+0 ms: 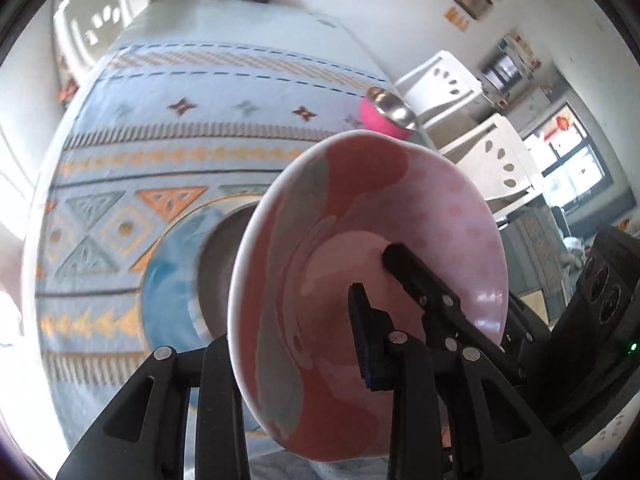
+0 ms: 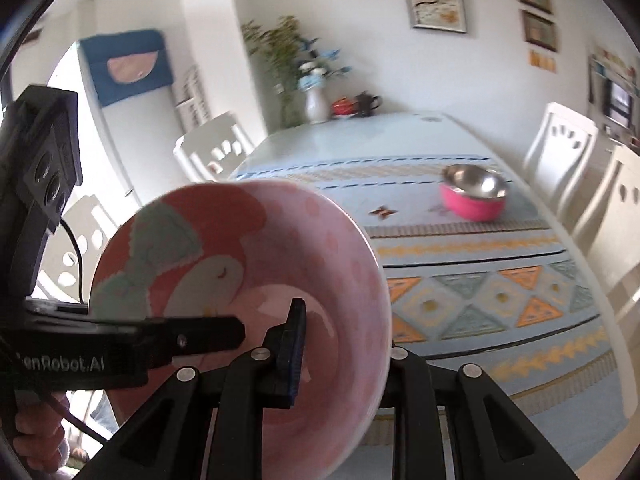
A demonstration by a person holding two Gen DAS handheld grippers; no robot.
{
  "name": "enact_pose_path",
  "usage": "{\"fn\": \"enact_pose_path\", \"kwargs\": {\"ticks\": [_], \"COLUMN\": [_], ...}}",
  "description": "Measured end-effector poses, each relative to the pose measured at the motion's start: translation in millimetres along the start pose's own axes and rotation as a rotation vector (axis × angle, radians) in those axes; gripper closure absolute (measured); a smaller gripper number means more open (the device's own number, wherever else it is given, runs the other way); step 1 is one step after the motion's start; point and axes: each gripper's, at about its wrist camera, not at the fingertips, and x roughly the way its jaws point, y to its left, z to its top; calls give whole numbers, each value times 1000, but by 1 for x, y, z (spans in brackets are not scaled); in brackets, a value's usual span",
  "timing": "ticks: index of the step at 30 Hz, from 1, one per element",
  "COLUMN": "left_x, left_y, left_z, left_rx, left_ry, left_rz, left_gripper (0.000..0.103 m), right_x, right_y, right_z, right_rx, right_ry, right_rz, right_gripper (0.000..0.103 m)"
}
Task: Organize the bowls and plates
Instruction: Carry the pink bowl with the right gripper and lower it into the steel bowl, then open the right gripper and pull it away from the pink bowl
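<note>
A pink bowl [image 1: 360, 264] hangs in the air between both pairs of tongs, tipped so that its hollow faces the cameras. Its inside is pale pink with darker pink dots near the rim, and a cartoon figure is painted across it in coral red, grey-green and white; the rim is plain and pale. The left tongs [image 1: 312, 332] are nearly closed on the bowl's wall, one finger [image 1: 370, 344] inside the hollow and the other behind the wall, out of sight. The right tongs [image 2: 340, 344] grip the opposite side the same way, nearly closed on the wall, with one finger [image 2: 294, 348] inside the bowl. In the left view the right tongs reach into the bowl from the right; in the right view the left tongs come in from the left, held by a hand [image 2: 36, 428] at the lower edge.

Below and beyond the left tongs, a blue plate [image 1: 172, 276] lies on the patterned cloth [image 1: 132, 184] of the tabletop [image 2: 360, 136]. Farther ahead, to the right of both tongs, a pink-sided bowl with a steel lining [image 2: 474, 194] stands on the cloth, well apart from the held bowl. At the tabletop's far end are a white vase [image 2: 316, 106] and small teapots [image 2: 356, 106], with white chairs [image 2: 560, 148] around.
</note>
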Motion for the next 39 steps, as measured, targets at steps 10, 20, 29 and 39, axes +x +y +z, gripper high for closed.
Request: {"fn": "enact_pose_path", "kwargs": {"ticks": [10, 20, 29, 39], "left_x": [18, -7, -30, -52], "left_y": [29, 29, 34, -34], "left_z": [8, 20, 34, 55], "left_rx": [-88, -59, -74, 29], "left_ry": [30, -46, -114, -209], "left_rz": [-7, 25, -19, -172], "left_gripper": [73, 56, 49, 36], "right_x": [28, 38, -19, -84], "right_y": [22, 19, 11, -52], "right_z": [-9, 0, 10, 6], "right_rx": [-24, -9, -39, 104], "right_ry": [102, 202, 14, -157], "right_rz": [-4, 0, -119, -244], "right_gripper": [80, 77, 23, 22]}}
